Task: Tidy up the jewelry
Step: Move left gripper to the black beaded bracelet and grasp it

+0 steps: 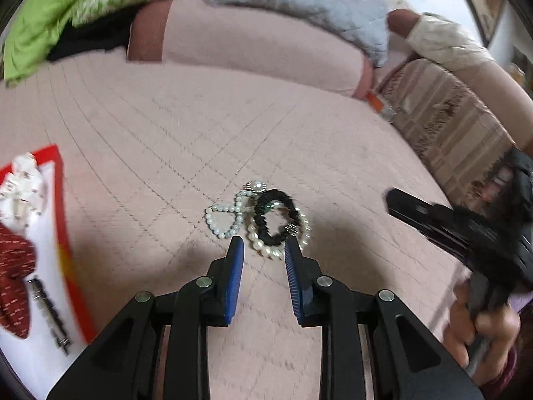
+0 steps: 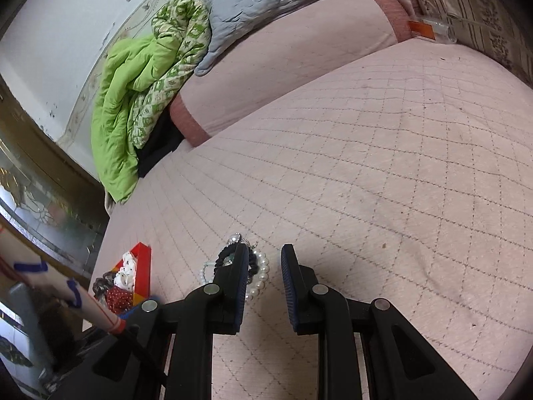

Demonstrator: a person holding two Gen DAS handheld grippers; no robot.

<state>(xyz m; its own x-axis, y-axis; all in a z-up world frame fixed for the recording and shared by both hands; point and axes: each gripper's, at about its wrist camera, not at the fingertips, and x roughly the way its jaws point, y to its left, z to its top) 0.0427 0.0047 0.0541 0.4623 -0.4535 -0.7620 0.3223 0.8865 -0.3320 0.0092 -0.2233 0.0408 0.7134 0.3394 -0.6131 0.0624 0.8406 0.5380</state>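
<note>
Left wrist view: left tool (image 1: 263,248) hangs empty, jaws parted, with the jewelry pile (image 1: 263,220) on the bed (image 1: 150,133) at 12 o'clock just beyond its tips. Right tool (image 2: 265,260), likewise parted and empty, risks snagging tangled strands, dragging the pile.

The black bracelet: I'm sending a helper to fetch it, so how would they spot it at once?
Look at the pink quilted bedspread, near its middle, where a small heap of pearl strands lies just ahead of the left gripper. The black bracelet sits on top of that heap, the only dark ring among white beads.
</note>
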